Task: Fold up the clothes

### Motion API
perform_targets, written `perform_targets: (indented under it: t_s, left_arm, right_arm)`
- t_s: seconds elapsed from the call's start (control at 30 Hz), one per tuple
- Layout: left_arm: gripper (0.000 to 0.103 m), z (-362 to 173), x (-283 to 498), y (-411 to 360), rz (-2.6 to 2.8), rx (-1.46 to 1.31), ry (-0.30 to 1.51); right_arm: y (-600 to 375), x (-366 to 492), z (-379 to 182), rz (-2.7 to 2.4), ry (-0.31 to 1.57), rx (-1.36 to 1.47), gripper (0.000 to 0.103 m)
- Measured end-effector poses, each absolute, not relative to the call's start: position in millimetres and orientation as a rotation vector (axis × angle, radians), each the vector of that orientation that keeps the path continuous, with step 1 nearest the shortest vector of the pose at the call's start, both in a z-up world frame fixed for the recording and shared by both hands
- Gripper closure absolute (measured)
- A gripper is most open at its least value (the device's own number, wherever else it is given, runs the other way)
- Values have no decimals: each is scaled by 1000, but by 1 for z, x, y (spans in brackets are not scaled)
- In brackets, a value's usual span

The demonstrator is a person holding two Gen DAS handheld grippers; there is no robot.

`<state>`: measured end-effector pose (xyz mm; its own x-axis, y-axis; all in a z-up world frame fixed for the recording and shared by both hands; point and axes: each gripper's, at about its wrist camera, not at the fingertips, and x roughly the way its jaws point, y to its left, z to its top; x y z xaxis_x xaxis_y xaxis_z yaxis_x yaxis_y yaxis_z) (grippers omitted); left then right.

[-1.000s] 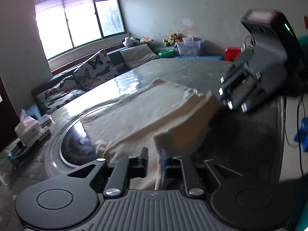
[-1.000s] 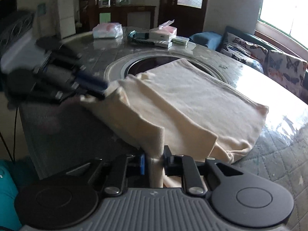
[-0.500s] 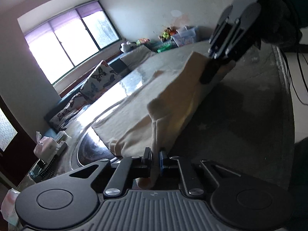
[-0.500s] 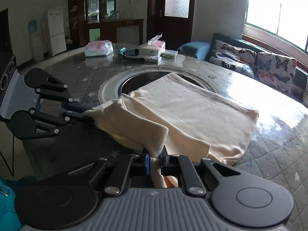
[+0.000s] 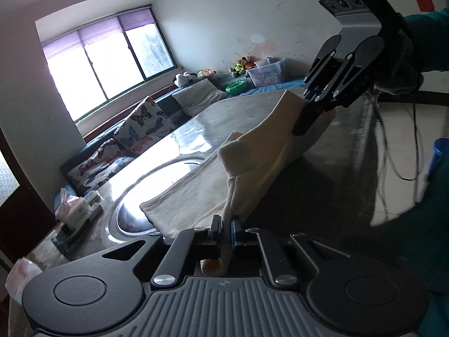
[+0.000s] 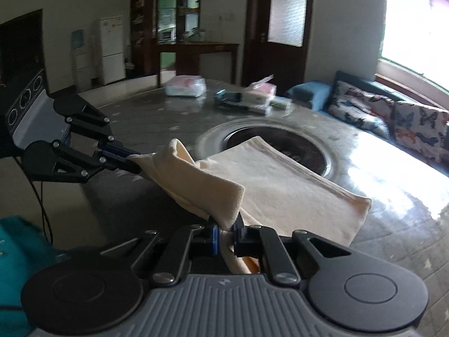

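Observation:
A cream garment (image 5: 193, 196) lies partly folded on the round table (image 5: 339, 185), its far part flat over the table's dark round centre (image 6: 283, 143). My left gripper (image 5: 226, 224) is shut on one near corner of it. The right gripper (image 5: 303, 126) pinches the other near corner, higher up at the right. In the right wrist view the garment (image 6: 280, 188) runs from my right gripper (image 6: 226, 229), shut on its edge, across to the left gripper (image 6: 132, 164). The near edge hangs lifted between the two grippers, above the table.
Tissue boxes and packets (image 6: 183, 85) (image 6: 258, 91) sit on the table's far side, and another tissue box (image 5: 71, 207) at the left. A sofa with butterfly cushions (image 6: 393, 112) lines the window wall. Cables (image 5: 393, 154) hang past the table edge. A teal sleeve (image 5: 432, 45) holds the right gripper.
Both grippers have risen with the garment's near edge, lifting it off the table. The right gripper now stands higher and further from the left one, and the edge is pulled straighter.

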<state>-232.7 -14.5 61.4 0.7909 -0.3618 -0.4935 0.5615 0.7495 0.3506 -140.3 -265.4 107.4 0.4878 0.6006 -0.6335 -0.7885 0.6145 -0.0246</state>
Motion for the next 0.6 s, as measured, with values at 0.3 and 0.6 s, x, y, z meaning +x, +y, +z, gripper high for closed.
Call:
perform_targets:
  t_s: [0.3,0.6]
  left_arm:
    - [96,73,-220,-6,-507,425,420]
    - [96,87,-118,5,-443,353,405]
  right_arm:
    - [-264,-155,124,903,651,-331,95]
    - [-256,-72,128,850,678,-283,95]
